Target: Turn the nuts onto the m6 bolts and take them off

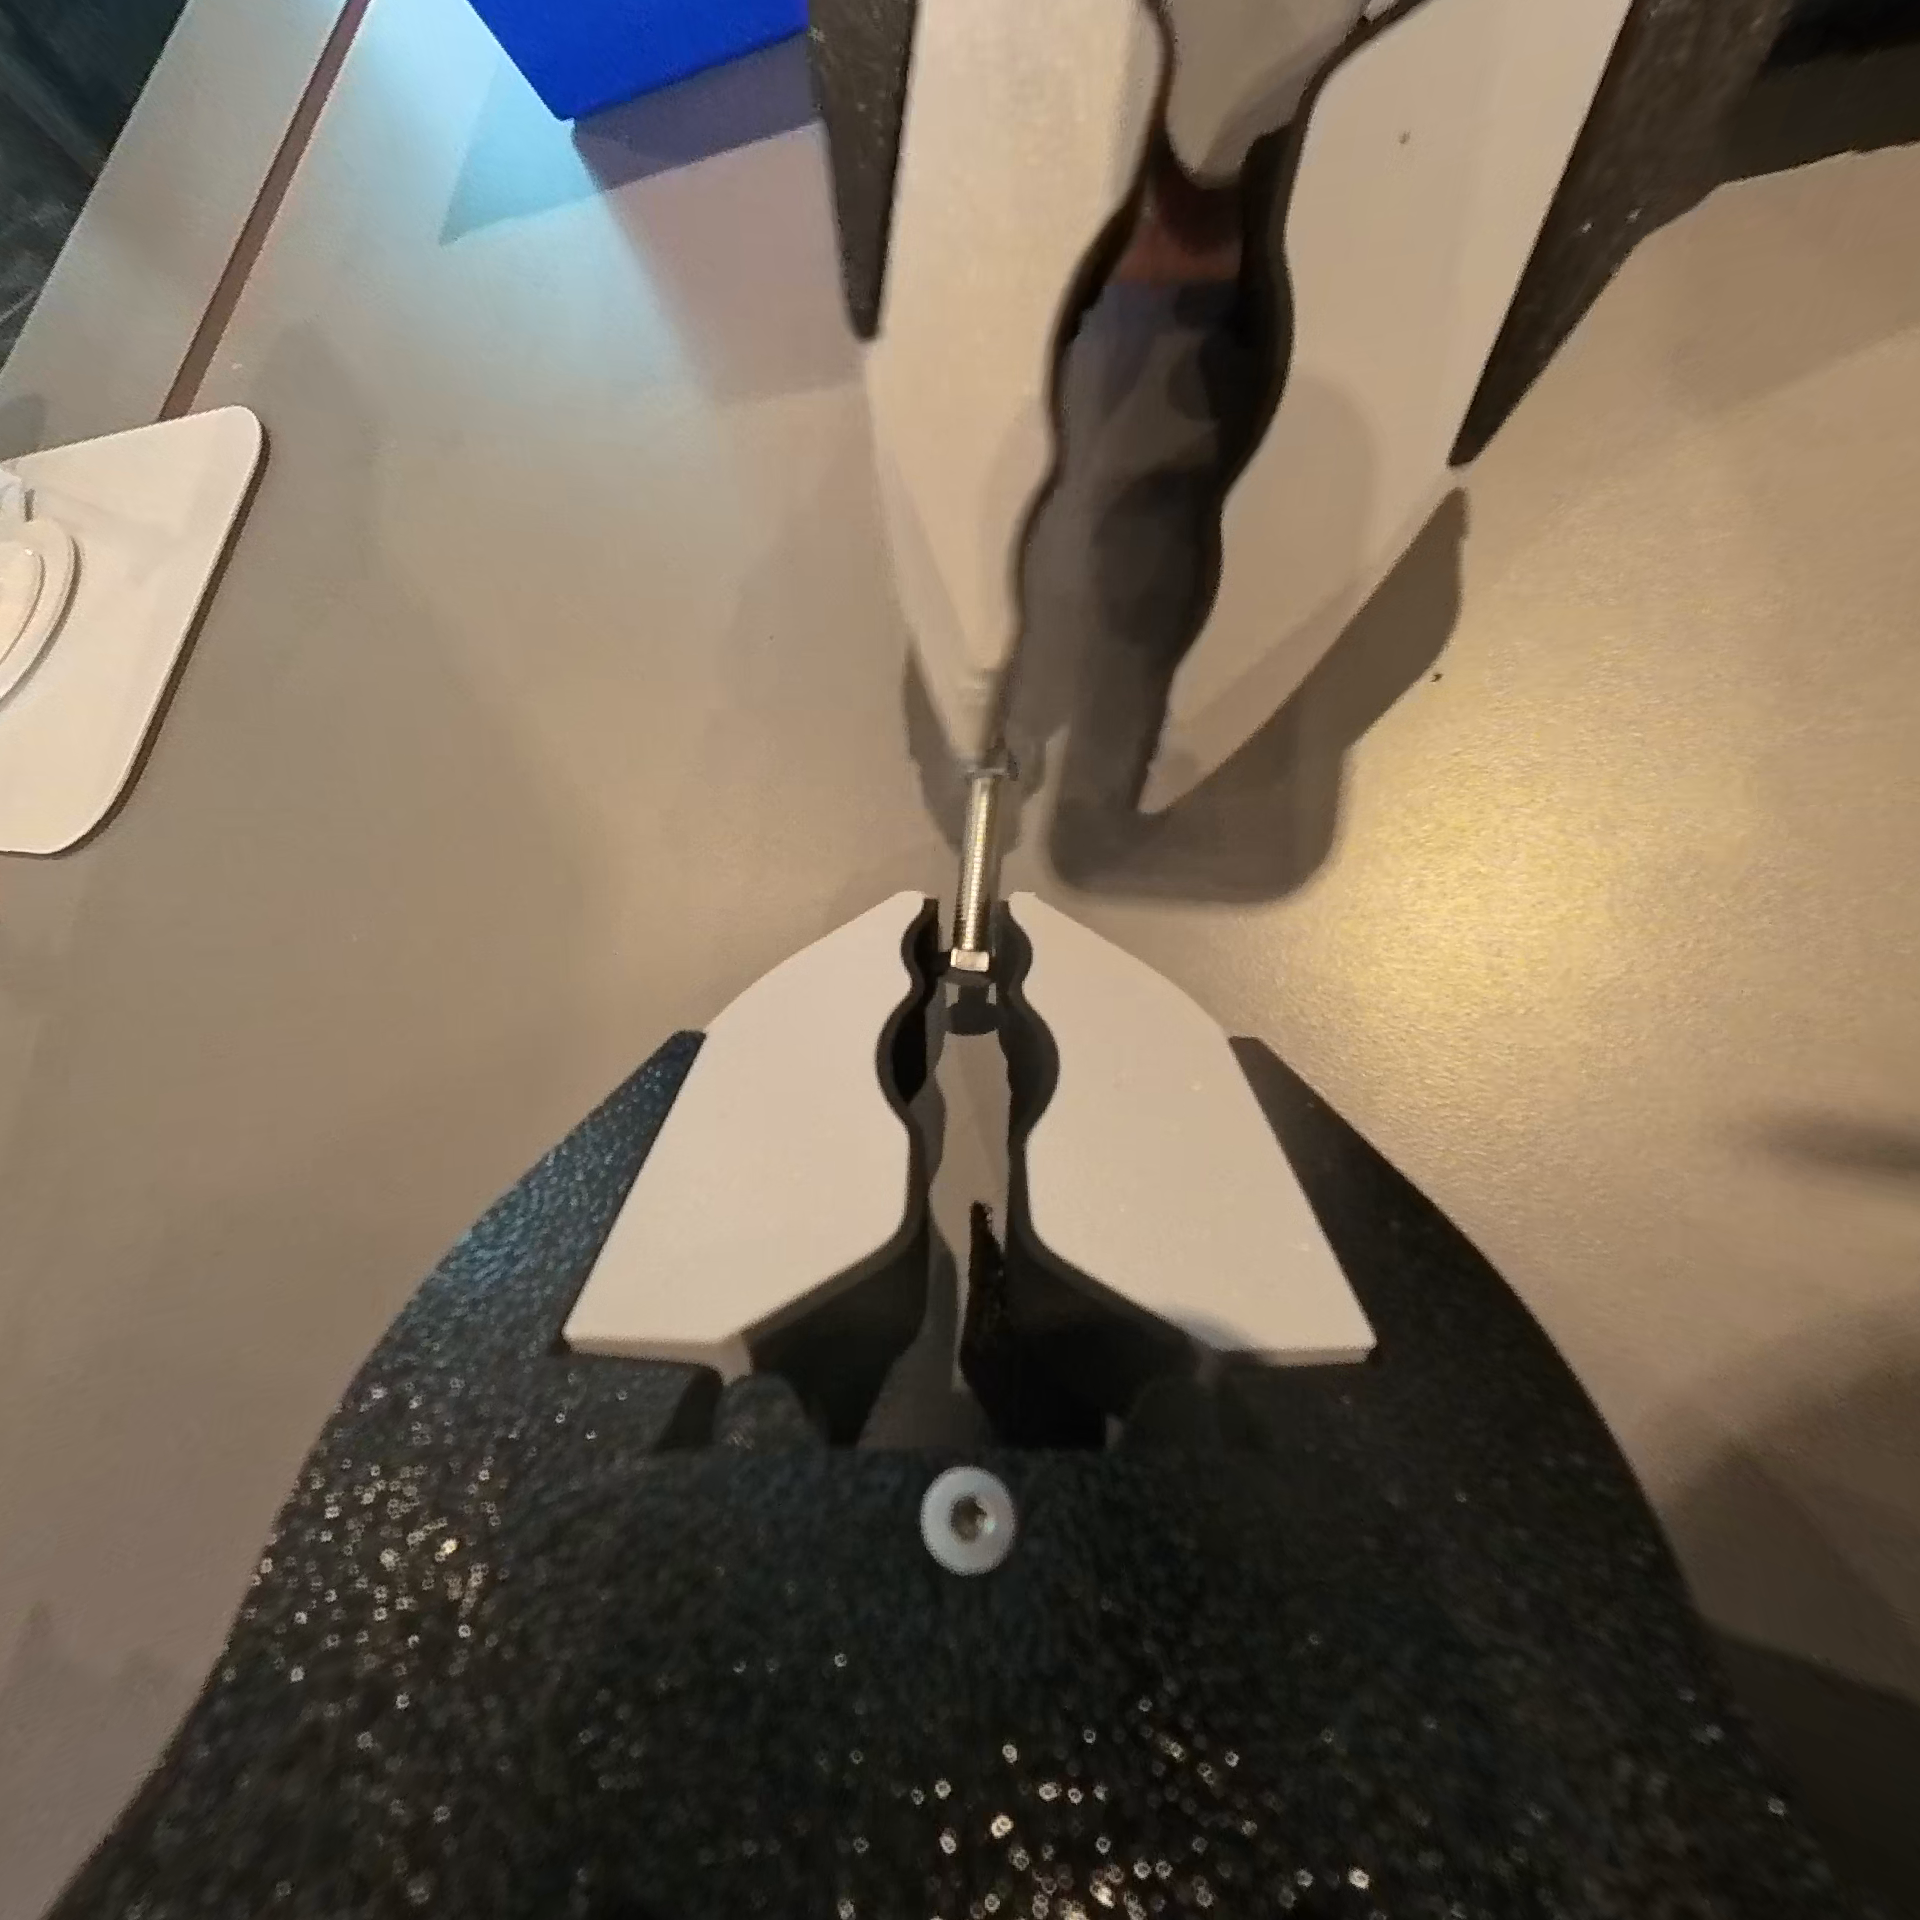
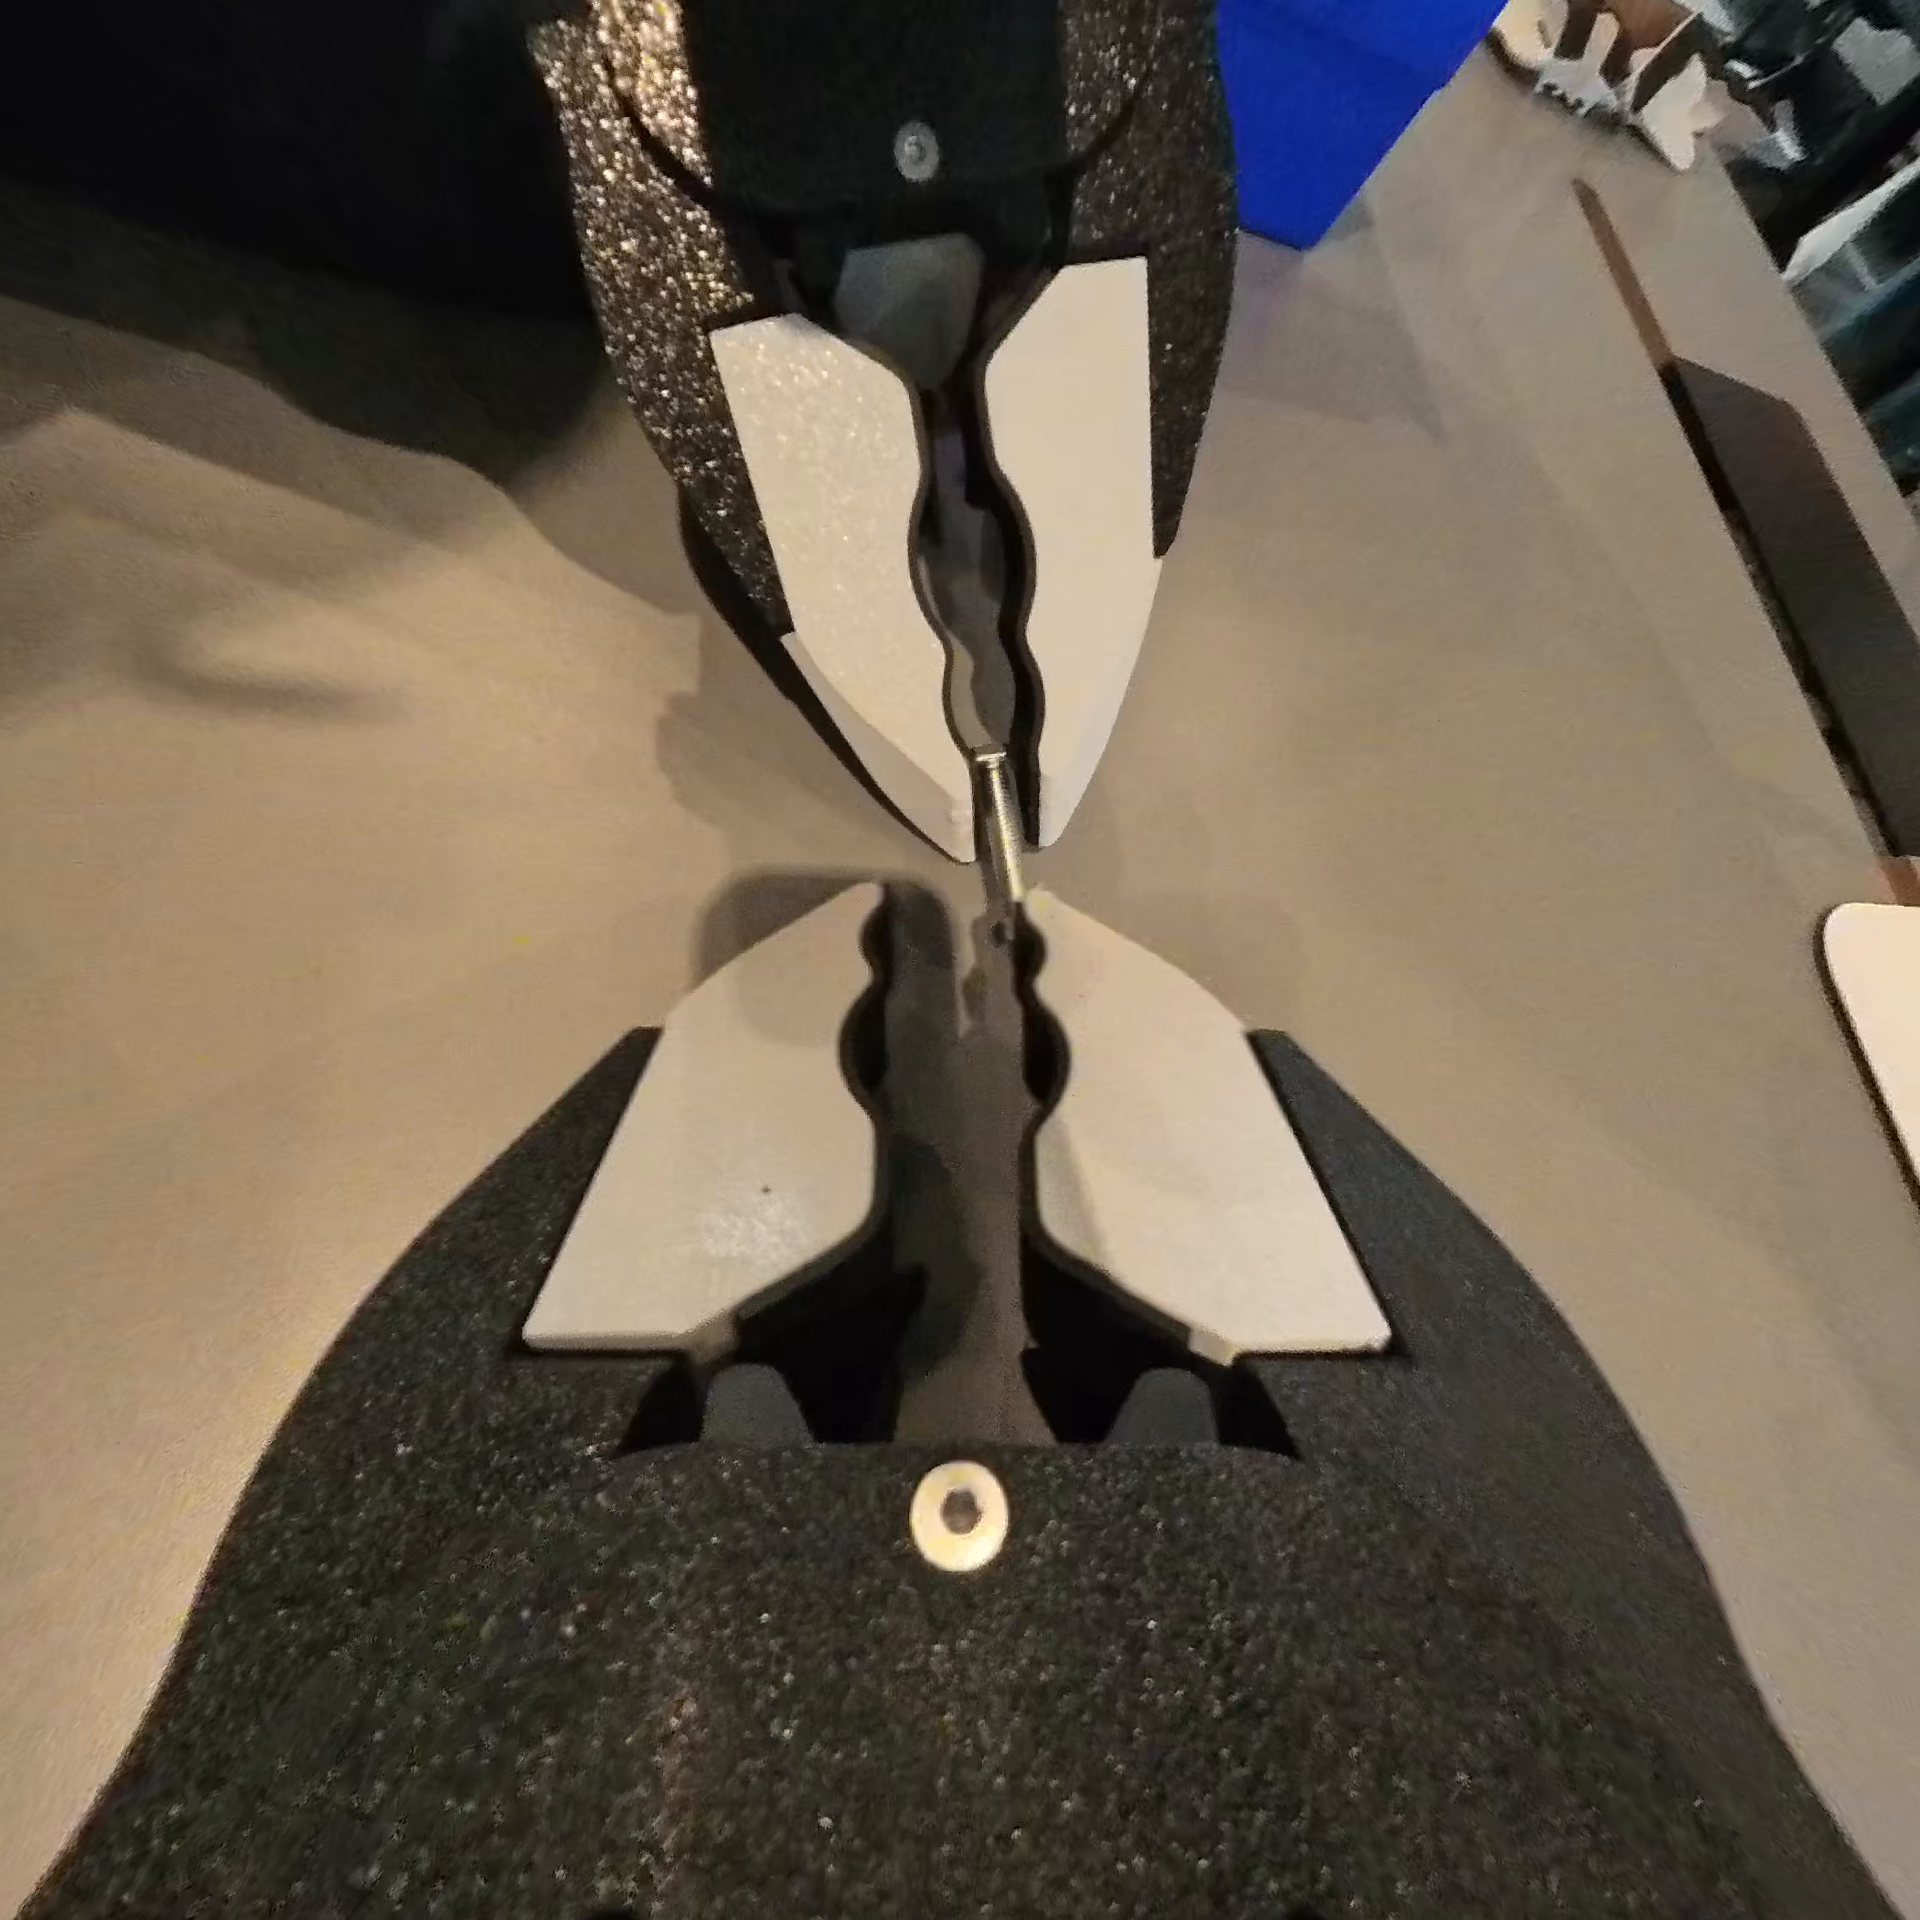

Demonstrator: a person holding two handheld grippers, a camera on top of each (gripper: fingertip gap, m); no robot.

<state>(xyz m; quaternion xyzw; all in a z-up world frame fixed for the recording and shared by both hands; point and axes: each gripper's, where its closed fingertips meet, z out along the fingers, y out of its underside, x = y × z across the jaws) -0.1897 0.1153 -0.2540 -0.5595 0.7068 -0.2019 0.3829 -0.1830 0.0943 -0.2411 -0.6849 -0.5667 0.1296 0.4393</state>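
Black speckled left claw [image 1: 968, 935] with pale grey pads fills the near foreground of the left wrist view, clamped on the hex head of a slim silver threaded bolt [image 1: 977, 868]; the shank points away toward the right claw [image 1: 1081, 784], whose fingers stand apart, one tip touching a small silver nut [image 1: 985, 771] at the bolt's far end. From the right wrist view the nut is too small to make out, though the bolt [image 2: 1000, 831] shows, held above the beige surface [image 2: 364, 935]; a blue box [image 2: 1340, 114] stands behind.
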